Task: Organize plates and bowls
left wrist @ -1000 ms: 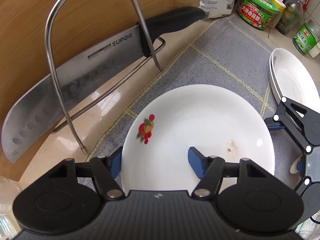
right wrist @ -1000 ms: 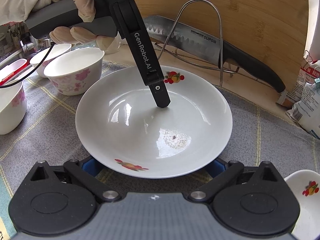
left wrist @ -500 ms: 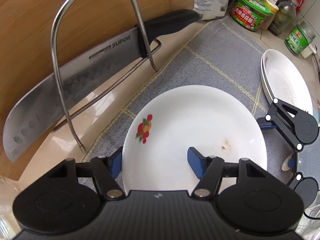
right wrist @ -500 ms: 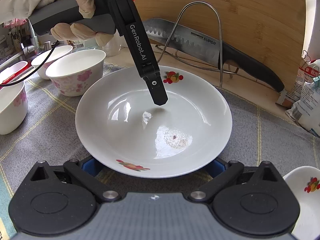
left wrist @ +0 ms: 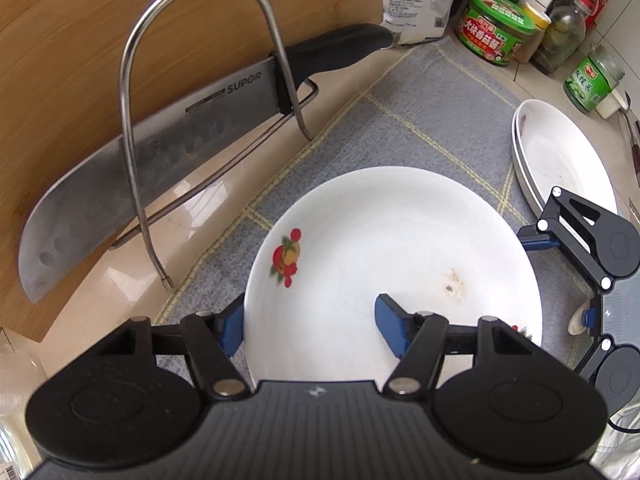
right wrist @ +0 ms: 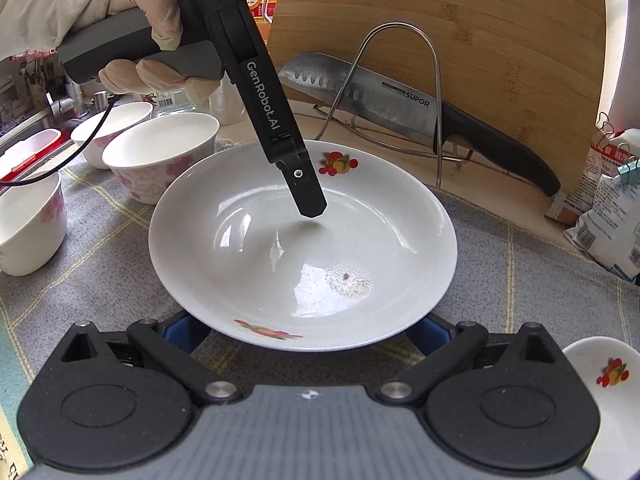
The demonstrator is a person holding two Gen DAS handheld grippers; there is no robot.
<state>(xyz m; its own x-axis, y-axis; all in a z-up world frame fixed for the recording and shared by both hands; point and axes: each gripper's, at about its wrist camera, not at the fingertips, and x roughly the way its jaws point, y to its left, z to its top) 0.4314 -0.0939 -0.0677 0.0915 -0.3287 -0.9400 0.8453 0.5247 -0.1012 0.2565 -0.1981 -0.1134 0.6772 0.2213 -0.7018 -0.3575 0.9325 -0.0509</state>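
1. My left gripper [left wrist: 310, 326] is spread wide, straddling the near-left rim of the plate [left wrist: 400, 248]: one blue pad sits outside the rim, the other over the bowl of it, neither visibly pinching.
2. My right gripper [right wrist: 308, 330] is also wide, its pads tucked low under the plate's opposite edge, so both hands flank it; I'd judge the left the nearer to a grip.
3. The plate rests on the grey cloth [left wrist: 420, 120].
4. Beyond, to my left gripper's right, lies the plate stack [left wrist: 560, 160], its likely destination.
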